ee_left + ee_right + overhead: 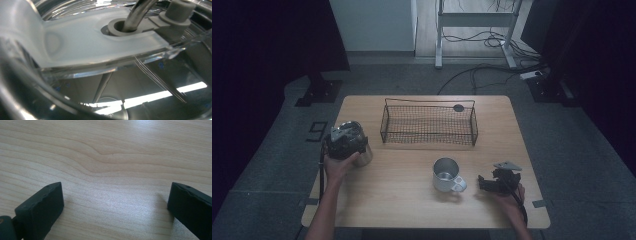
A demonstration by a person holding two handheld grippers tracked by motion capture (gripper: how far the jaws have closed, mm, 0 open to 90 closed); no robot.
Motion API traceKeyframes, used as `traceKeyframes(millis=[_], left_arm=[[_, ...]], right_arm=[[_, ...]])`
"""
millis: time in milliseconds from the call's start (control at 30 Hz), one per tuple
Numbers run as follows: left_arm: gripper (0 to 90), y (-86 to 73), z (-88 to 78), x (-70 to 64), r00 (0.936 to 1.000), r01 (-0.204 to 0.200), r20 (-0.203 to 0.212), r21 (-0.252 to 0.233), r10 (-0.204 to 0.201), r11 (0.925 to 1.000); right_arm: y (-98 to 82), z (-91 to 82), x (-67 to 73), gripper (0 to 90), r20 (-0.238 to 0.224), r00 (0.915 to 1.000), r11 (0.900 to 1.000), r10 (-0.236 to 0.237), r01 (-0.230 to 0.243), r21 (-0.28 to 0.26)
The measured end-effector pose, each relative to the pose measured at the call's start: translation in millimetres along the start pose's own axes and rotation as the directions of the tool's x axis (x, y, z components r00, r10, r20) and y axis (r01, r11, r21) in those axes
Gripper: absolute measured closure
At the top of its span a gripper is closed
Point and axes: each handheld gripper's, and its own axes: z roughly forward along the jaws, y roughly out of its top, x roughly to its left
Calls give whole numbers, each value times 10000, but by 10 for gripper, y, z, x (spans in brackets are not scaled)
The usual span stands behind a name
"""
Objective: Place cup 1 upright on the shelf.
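Two grippers work here. The right gripper (482, 184) rests near the table's (412, 200) front edge, jaws released over bare wood beside a white metal mug (446, 175). The left gripper (343, 145), farther back at the left edge, sits on the lidded steel cup (357, 142); its clench I cannot tell. Squeeze the lid squarely before carrying it toward the black wire basket (429, 125).
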Motion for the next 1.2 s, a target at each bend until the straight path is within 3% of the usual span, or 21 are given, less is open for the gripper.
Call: traceKeyframes(millis=[600, 1200], left_arm=[[41, 184, -299, -114, 9987, -408, 283, -421, 421, 9983], [41, 403, -420, -269, 9965, -717, 381, -632, 742, 9954]], right_arm=[[0, 0, 0, 3, 4, 10000, 10000, -4, 4, -1], [0, 0, 0, 3, 4, 10000, 10000, 2, -2, 2]])
